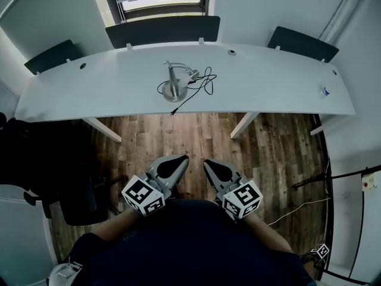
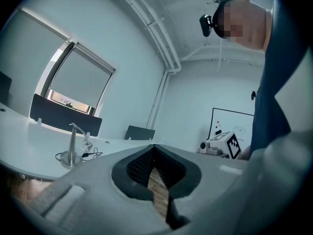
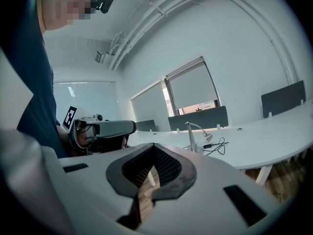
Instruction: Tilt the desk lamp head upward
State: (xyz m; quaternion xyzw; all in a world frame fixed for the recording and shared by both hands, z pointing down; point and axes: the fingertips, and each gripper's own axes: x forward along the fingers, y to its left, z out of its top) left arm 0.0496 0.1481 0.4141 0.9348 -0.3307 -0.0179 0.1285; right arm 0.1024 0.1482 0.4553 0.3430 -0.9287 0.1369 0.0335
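A small silver desk lamp [image 1: 174,83] stands on the long white desk [image 1: 274,82], on a round base with a thin arm and its head drooping to the right; a black cable loops beside it. The lamp [image 2: 74,148] also shows far off in the left gripper view and the lamp [image 3: 194,136] in the right gripper view. Both grippers hang close to the person's body, well short of the desk. My left gripper [image 1: 178,163] is shut and holds nothing. My right gripper [image 1: 209,165] is shut and empty too.
Dark privacy screens [image 1: 164,30] stand along the desk's far edge. A black chair [image 1: 80,201] sits on the wooden floor at the left. Desk legs [image 1: 244,124] reach down to the floor. A small object [image 1: 325,91] lies near the desk's right end.
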